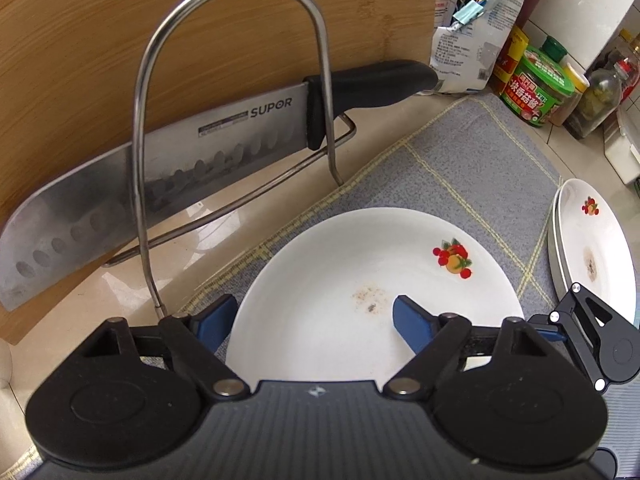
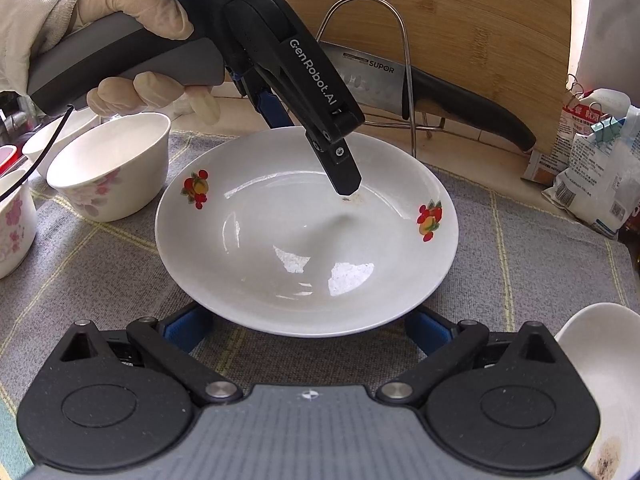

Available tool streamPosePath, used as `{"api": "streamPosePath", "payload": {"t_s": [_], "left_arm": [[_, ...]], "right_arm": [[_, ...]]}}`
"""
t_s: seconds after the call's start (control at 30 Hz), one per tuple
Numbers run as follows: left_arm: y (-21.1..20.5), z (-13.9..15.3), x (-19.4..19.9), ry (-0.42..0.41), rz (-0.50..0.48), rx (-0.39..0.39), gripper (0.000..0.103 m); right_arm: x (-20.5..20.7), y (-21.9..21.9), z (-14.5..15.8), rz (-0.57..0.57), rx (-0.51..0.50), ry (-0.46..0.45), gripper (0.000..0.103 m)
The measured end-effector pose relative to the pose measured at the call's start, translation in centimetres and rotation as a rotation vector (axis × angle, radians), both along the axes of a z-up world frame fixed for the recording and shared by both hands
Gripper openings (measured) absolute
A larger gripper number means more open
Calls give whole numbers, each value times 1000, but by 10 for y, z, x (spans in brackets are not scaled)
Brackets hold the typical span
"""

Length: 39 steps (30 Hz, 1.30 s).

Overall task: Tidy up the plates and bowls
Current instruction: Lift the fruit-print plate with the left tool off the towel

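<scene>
Blue-padded fingers (image 1: 412,322) of the left gripper (image 1: 312,320) are straddling the far rim of the white plate (image 2: 304,236), one finger inside the dish, one outside; whether the pads are pressing cannot be told. Right gripper (image 2: 308,330) is standing spread at the plate's near edge, not gripping. Plate is lying on the grey cloth (image 2: 100,264), beside a floral bowl (image 2: 112,168), before the knife (image 1: 160,168) in its wire rack (image 1: 224,92).

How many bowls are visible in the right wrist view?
3. One floral bowl sits left of the plate, a second lies at the left edge, a third behind them. More may be hidden.
</scene>
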<state>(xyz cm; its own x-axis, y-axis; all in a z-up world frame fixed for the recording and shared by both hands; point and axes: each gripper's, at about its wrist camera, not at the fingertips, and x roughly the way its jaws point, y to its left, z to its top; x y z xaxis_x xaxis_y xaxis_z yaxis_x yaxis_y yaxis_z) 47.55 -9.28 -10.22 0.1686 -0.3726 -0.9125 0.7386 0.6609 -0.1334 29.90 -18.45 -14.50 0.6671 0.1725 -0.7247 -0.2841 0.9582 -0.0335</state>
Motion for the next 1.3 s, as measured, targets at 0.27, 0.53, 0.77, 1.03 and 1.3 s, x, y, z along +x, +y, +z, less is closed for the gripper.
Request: {"api": "streamPosePath", "payload": {"t_s": [0.27,0.53,0.77,1.03,1.3], "left_arm": [[-5,0,2,21,-64,22,83],[-10,0,7,70,-123,63,83],[-15,0,8,77,-163,103,83],[-19,-1,9,85,-186,124,83],[-21,-1,11,97,-201,130,83]], "right_arm": [[1,1,-1,0,1,-8,103],[-1,0,-1,4,4,-18,103],[-4,-2,-2,5,7,-30,103],[2,-4,-2,25,10,-38,103],[2,-5,-3,39,15,-52,103]]}}
